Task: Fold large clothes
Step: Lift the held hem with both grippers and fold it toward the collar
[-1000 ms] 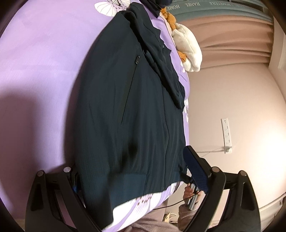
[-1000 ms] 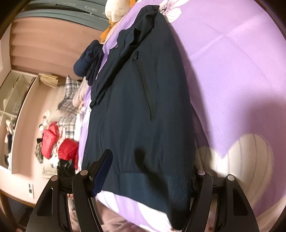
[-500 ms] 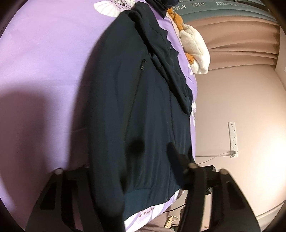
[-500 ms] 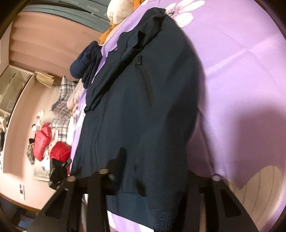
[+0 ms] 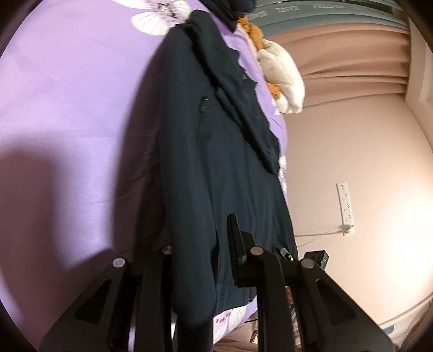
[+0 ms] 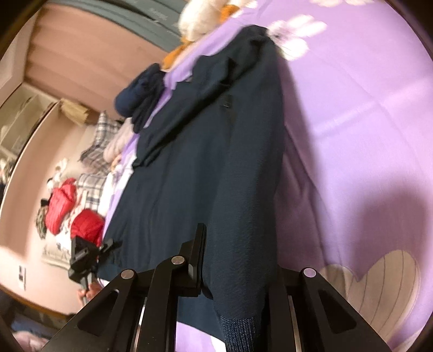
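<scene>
A dark navy zip jacket [image 5: 216,162] [image 6: 203,162] lies lengthwise on a purple flowered bed sheet [image 5: 67,108] [image 6: 351,108], hem towards me. In the left wrist view my left gripper [image 5: 200,238] has a raised fold of the jacket's lower left edge between its fingers, and its jaws are closing on it. One finger is hidden behind the cloth. In the right wrist view my right gripper [image 6: 238,243] is closing the same way on the lower right edge near the ribbed hem, with its right finger covered by fabric.
A white and orange soft bundle [image 5: 284,81] [image 6: 194,16] and a dark blue garment [image 6: 135,92] lie past the jacket's top. Red jackets [image 6: 62,205] and plaid cloth [image 6: 100,135] sit beside the bed. A power strip [image 5: 345,205] hangs on the wall.
Both pairs of jaws went from wide open around the jacket's hem to nearly closed, pinching the fabric into raised folds. The hands stayed about where they were.
</scene>
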Demonstrator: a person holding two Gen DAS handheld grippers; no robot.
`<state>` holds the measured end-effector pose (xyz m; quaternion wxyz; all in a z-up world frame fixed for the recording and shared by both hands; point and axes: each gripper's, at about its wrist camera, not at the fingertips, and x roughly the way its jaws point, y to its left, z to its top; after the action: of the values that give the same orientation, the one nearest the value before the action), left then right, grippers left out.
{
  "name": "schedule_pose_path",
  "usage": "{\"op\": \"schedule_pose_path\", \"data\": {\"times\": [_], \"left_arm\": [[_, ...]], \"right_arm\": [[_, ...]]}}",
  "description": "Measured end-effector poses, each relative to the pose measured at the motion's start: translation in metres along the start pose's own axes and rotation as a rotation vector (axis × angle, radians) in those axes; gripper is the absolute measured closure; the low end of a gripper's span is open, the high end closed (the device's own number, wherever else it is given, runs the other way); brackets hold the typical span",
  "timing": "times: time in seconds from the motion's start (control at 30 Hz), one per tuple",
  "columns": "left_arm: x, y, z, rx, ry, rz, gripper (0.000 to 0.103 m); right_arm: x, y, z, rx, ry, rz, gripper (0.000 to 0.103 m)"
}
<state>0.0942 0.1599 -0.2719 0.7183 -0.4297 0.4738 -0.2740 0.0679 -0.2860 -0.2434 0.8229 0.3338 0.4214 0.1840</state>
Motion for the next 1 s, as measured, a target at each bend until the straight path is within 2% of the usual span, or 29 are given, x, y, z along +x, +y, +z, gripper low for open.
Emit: {"op": "schedule_pose_path", "data": {"times": [0.2, 0.33, 0.53, 0.87, 1.0], "left_arm": [[-0.005, -0.014, 0.001, 0.053, -0.005, -0.048, 0.085], [-0.005, -0.025, 0.003, 0.090, -0.015, -0.086, 0.085], [-0.003, -0.042, 0.012, 0.120, -0.024, -0.156, 0.085], [-0.010, -0.070, 0.025, 0.187, -0.082, -0.253, 0.085], [-0.006, -0.084, 0.026, 0.235, -0.082, -0.242, 0.085]], "right_arm": [[0.003, 0.003, 0.006, -0.020, -0.005, 0.086, 0.085], [0.004, 0.002, 0.012, 0.006, -0.028, 0.205, 0.085], [0.008, 0.010, 0.022, 0.023, -0.063, 0.340, 0.085], [-0.001, 0.028, 0.031, -0.028, -0.122, 0.443, 0.085], [-0.002, 0.036, 0.034, -0.044, -0.139, 0.453, 0.085]]}}
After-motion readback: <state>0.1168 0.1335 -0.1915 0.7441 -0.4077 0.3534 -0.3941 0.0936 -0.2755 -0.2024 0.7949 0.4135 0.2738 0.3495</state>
